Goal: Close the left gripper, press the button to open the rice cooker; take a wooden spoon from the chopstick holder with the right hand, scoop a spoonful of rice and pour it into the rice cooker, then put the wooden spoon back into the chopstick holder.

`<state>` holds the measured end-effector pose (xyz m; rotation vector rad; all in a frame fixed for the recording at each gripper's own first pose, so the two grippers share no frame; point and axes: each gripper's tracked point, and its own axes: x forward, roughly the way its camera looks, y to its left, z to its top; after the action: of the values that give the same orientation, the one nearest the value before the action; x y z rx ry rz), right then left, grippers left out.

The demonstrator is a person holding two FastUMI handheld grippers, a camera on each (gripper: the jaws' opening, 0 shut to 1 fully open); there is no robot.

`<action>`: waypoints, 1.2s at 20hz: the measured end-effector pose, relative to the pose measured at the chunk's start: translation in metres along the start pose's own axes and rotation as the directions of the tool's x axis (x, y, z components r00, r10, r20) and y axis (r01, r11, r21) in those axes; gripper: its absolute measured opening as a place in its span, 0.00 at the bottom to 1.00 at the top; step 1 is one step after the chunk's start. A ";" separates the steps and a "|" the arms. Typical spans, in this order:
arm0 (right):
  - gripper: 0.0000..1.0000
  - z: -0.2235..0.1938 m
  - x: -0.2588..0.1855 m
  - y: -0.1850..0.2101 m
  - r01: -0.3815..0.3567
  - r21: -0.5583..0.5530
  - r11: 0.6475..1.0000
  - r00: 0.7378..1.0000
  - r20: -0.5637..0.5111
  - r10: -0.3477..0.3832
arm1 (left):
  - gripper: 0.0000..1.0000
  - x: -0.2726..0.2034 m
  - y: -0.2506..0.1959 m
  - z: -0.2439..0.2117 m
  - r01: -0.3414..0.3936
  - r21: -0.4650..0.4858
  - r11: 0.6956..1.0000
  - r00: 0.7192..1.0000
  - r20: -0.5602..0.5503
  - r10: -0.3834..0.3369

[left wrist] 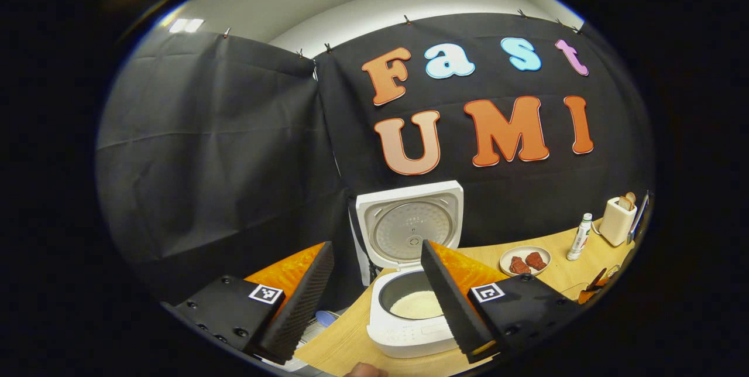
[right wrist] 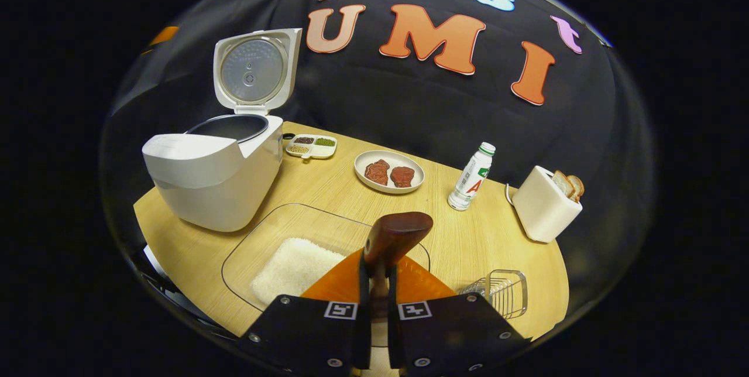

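The right gripper had its jaws clamped on the wooden spoon, whose bowl pointed straight ahead, over the far edge of the rice tray. The open rice cooker stood ahead-left on the bench; the wire holder sat just right. The left gripper hung with jaws wide apart and empty, facing the cooker.

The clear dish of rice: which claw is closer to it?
Right. The right claw, shut on the wooden spoon, is right over the clear dish. The left claw is open, in front of the rice cooker.
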<state>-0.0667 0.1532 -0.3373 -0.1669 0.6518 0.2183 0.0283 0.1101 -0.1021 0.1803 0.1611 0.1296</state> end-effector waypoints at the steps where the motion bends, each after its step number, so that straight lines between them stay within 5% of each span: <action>1: 0.11 -0.004 -0.002 0.001 0.001 0.003 1.000 1.000 -0.007 -0.001 | 0.99 0.000 -0.001 -0.002 0.003 -0.001 1.000 1.000 -0.004 -0.003; 10: 0.11 -0.017 -0.012 0.005 0.018 0.178 0.984 0.998 -0.055 -0.009 | 0.99 0.008 -0.006 -0.011 0.039 0.014 0.999 0.999 -0.030 -0.038; 24: 0.11 -0.003 -0.006 0.050 -0.068 0.326 0.943 0.989 -0.103 0.107 | 0.99 0.022 0.017 -0.024 0.038 0.009 0.999 0.998 -0.051 -0.037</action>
<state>-0.0863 0.1998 -0.3404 0.1654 0.8055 0.1853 0.0444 0.1334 -0.1255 0.1838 0.2152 0.0960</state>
